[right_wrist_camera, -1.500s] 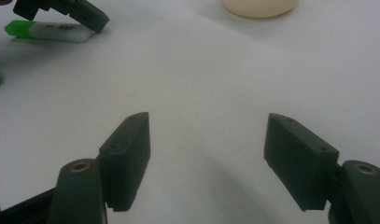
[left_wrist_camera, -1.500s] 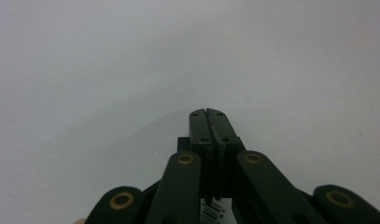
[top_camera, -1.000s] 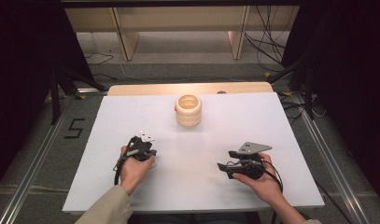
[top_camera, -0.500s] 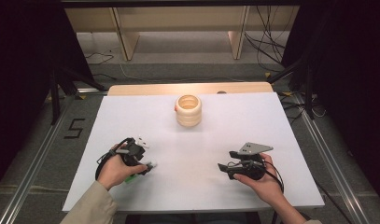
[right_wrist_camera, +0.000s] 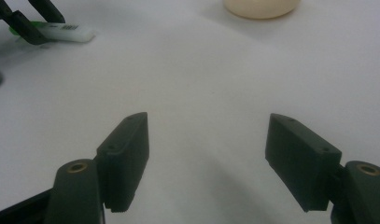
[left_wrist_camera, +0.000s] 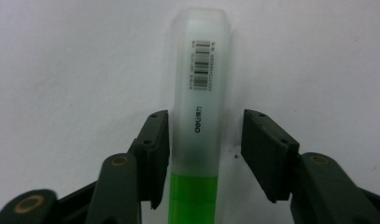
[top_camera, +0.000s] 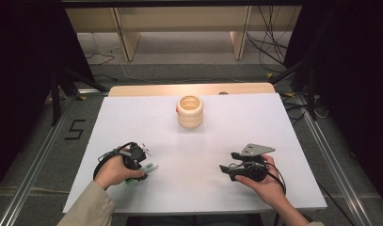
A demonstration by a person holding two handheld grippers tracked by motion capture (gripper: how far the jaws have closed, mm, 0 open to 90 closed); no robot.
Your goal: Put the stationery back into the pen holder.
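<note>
Now the left gripper point(top_camera: 141, 165) has tipped over a green highlighter point(left_wrist_camera: 199, 116) near the worktop's front-left corner; jaws just closing around it, one pad touching, no grip yet. Right gripper point(right_wrist_camera: 206, 158) idle, half open, empty

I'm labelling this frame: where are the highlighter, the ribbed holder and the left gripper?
highlighter point(left_wrist_camera: 200, 93): left gripper view, on its frosted cap.
ribbed holder point(top_camera: 189, 115): high view, on its outer wall.
left gripper point(left_wrist_camera: 205, 140): left gripper view, midway between its fingertips.
</note>
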